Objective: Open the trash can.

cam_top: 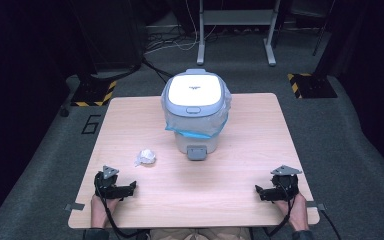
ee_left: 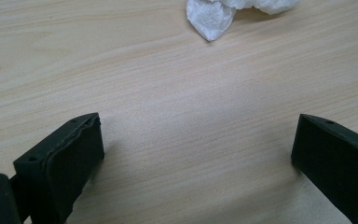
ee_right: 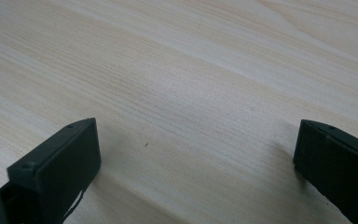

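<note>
Tissue wad waits near my left jaws, bin lid shut

Tissue wad (cam_top: 145, 157) lies crumpled on the wooden surface (cam_top: 230, 200), just ahead of my left gripper (cam_top: 130, 189) and a little toward the middle. In the left gripper view it sits at the top edge (ee_left: 214, 21), well beyond the gap, with bare wood between my jaws. Those jaws stand spread wide and hold nothing.

My worry on this side is the wad itself. It looks light and loose, so if I come in low and flat, one jaw could nudge it along the wood instead of trapping it. If I pinch only a stray corner, I judge it may unfold or tear away on the lift.

Further right, in the middle of the surface, stands the small bin (cam_top: 196, 112) with its white lid (cam_top: 195, 90) down and a plastic liner (cam_top: 215, 122) hanging out around the rim. The grey pedal (cam_top: 197, 152) at its foot faces me. If the wad is meant for the bin, a shut lid would block it, and a hard push on the pedal or lid could slide the light bin backward.

At the far right, my right gripper (cam_top: 258, 190) rests near the surface's front edge, jaws spread and empty, well apart from everything. A long reach from there risks snagging the liner.
</note>
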Demonstrator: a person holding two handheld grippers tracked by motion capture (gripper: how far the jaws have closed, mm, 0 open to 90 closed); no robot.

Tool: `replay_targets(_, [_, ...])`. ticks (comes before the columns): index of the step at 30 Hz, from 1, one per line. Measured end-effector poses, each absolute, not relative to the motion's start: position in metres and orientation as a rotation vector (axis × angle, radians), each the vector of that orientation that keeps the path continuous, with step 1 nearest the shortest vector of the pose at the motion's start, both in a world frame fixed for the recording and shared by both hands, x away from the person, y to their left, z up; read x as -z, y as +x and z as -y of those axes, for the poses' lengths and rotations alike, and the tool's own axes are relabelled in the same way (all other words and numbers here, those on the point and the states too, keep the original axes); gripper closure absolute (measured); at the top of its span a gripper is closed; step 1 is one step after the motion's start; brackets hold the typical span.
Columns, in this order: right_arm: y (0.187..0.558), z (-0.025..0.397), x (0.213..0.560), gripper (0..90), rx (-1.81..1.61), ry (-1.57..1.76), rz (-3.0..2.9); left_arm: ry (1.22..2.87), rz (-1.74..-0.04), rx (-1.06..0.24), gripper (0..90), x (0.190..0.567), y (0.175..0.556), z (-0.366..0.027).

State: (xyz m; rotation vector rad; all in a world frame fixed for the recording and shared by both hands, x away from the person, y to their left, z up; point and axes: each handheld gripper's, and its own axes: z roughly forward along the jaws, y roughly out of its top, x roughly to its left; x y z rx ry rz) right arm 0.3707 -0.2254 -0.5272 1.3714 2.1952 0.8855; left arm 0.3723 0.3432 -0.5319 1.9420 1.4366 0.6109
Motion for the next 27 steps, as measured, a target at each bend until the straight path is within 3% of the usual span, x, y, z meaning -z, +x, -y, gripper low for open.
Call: replay_targets(27, [0.371, 0.2, 0.491, 2.7, -0.955, 1.304, -2.227, 1.958, -1.43, -0.611, 2.2, 0.531, 0.372, -0.344])
